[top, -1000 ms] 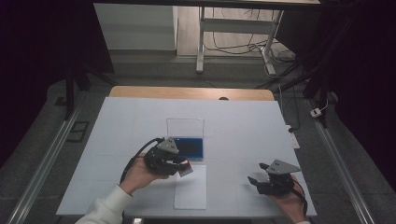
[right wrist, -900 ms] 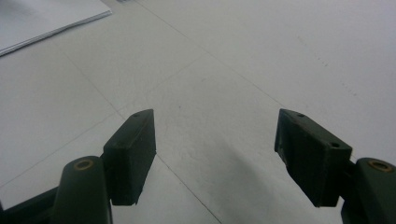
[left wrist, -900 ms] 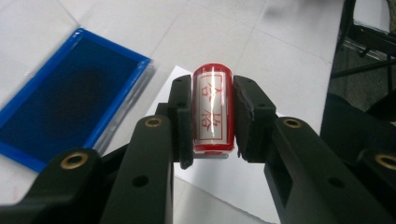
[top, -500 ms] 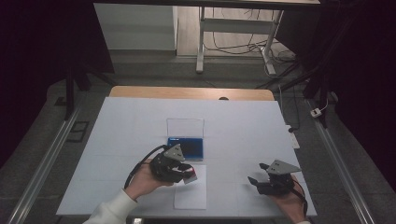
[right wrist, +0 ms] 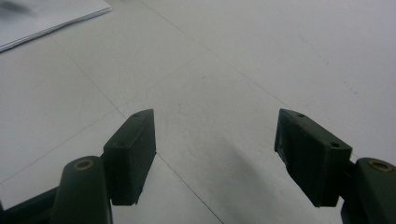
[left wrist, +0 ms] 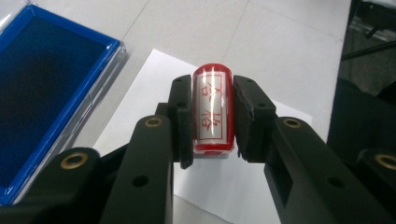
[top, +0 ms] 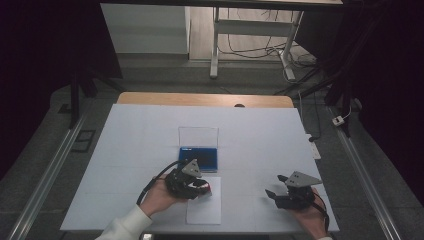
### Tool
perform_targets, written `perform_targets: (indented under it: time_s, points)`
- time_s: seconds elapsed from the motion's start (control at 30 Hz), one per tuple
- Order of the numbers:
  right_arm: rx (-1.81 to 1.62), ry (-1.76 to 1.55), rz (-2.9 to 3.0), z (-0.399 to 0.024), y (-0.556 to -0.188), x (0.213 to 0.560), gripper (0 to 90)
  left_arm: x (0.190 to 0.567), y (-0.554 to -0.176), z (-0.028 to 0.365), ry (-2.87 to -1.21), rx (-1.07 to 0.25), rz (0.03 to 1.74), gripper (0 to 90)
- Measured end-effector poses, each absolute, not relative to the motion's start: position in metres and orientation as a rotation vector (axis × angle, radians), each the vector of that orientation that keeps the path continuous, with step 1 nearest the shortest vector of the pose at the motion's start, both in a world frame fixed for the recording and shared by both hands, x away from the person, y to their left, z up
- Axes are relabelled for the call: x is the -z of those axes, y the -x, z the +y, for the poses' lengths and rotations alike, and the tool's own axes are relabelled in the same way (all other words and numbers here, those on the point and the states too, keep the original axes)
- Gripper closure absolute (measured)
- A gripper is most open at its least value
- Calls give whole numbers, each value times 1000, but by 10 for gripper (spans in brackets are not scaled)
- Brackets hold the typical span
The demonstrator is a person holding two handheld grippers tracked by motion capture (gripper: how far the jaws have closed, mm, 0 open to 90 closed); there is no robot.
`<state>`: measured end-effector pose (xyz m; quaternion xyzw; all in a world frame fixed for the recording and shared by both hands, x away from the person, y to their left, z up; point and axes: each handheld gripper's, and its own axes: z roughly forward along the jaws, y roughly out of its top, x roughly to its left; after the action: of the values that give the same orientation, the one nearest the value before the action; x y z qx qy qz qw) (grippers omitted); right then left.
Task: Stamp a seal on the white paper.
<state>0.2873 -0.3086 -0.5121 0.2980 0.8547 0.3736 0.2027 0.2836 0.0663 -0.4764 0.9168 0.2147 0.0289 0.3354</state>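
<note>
A red cylindrical stamp [left wrist: 213, 109] with red characters on a white label lies between the pads of my left gripper [left wrist: 213, 116], which is shut on it. In the high view the left gripper [top: 202, 187] and the stamp [top: 205, 189] hang over the top edge of a white paper sheet [top: 204, 210]. Just behind it sits a blue ink pad [top: 199, 158] in a clear case; the pad [left wrist: 42, 79] also appears at the left of the left gripper view. My right gripper [top: 270, 194] rests near the table's right front, jaws open with nothing between them [right wrist: 215, 149].
The ink pad's clear lid [top: 198, 136] stands open behind the pad. The white tabletop [top: 125, 150] spreads wide on both sides. A corner of the paper [right wrist: 56, 18] shows far off in the right gripper view. Beyond the table are desk legs and cables [top: 250, 45].
My left gripper has moved with the stamp from beside the ink pad toward the near edge and lower, over the paper. The right gripper has not moved.
</note>
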Motion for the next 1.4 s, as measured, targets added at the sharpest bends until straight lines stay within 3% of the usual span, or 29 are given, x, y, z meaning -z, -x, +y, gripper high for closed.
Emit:
perform_targets:
  time_s: [1.4]
  points:
    - [-1035,-831,2388,-309,-288,513,291,490,-285,58,-2440,-83,565,701]
